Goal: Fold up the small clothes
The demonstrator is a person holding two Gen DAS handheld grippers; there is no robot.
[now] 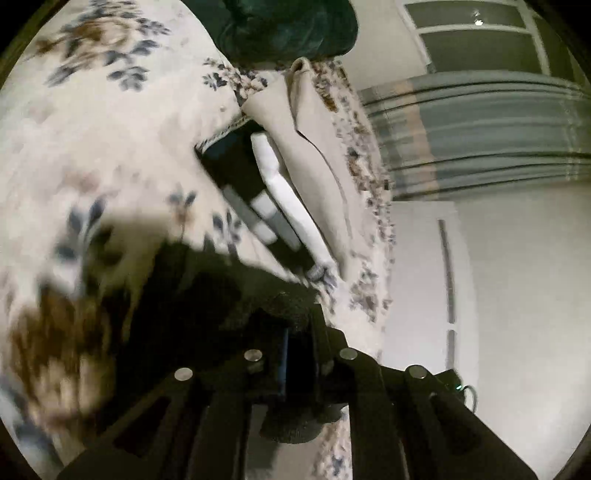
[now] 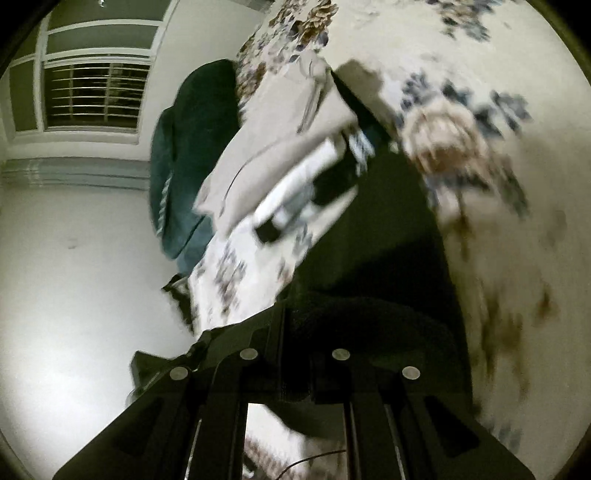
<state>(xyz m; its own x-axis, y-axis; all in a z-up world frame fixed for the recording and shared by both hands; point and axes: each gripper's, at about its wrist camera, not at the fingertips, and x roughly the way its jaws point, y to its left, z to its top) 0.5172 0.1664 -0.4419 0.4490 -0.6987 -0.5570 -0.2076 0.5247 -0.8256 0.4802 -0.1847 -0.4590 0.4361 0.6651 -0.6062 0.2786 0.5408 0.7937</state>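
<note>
A black garment (image 1: 192, 295) lies partly on the floral bedsheet (image 1: 110, 147). My left gripper (image 1: 295, 325) is shut on one of its edges. In the right wrist view the same black garment (image 2: 373, 251) hangs stretched from my right gripper (image 2: 295, 332), which is shut on its edge. Both views are motion-blurred. A pile of folded clothes sits further along the bed: a beige piece (image 1: 310, 147), a white piece (image 1: 284, 184) and a black piece with pale stripes (image 1: 236, 170). The pile also shows in the right wrist view (image 2: 280, 147).
A dark green blanket (image 1: 288, 26) lies at the bed's far end, also seen in the right wrist view (image 2: 192, 147). The bed edge (image 1: 373, 221) drops to a pale floor (image 1: 517, 295). A window (image 2: 92, 92) and wall are beyond.
</note>
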